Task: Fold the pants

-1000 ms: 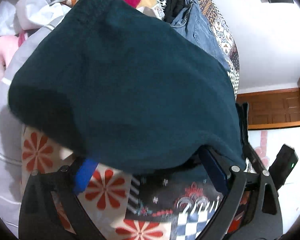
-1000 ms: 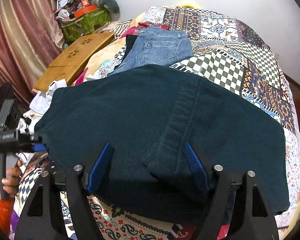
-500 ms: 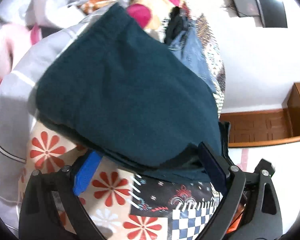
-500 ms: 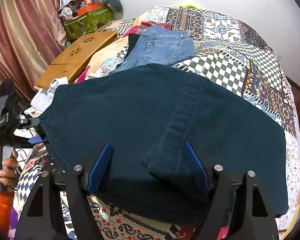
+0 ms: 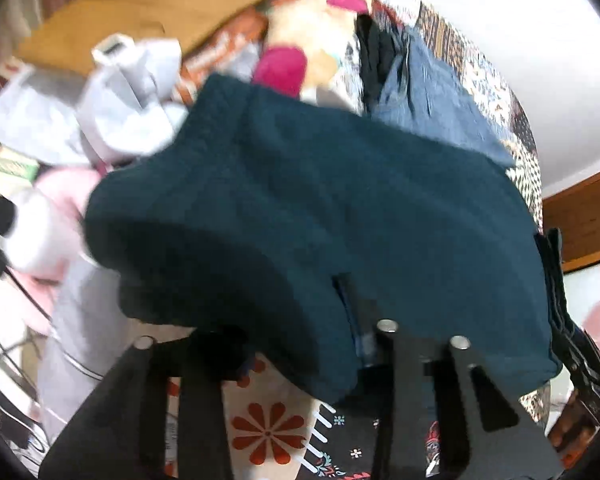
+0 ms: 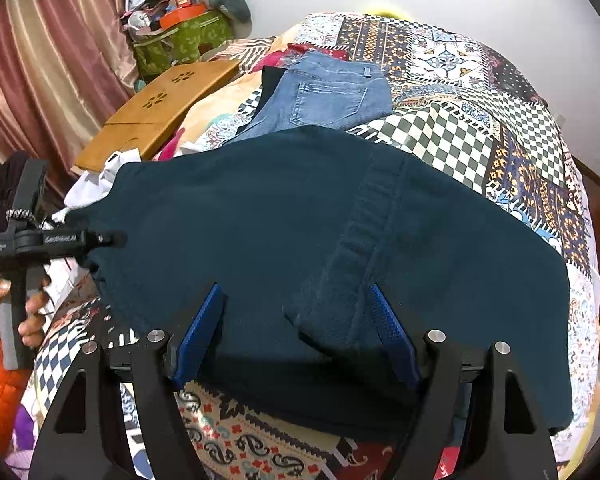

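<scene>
Left gripper (image 5: 296, 344) closing on the pants (image 5: 320, 220) edge; right gripper (image 6: 296, 336) gapes astride the waistband, pants running leftward.

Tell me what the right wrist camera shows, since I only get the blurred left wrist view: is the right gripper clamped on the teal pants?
Observer: No. The right gripper has its blue pads wide apart, either side of a ribbed seam on the teal pants.
Operator: Where does the left gripper sit along the pants?
Observer: The left gripper is at their left edge, its jaws closing with fabric between them.
Operator: Anything beyond the pants?
Observer: Folded jeans, back pocket up, just past the far edge.
</scene>
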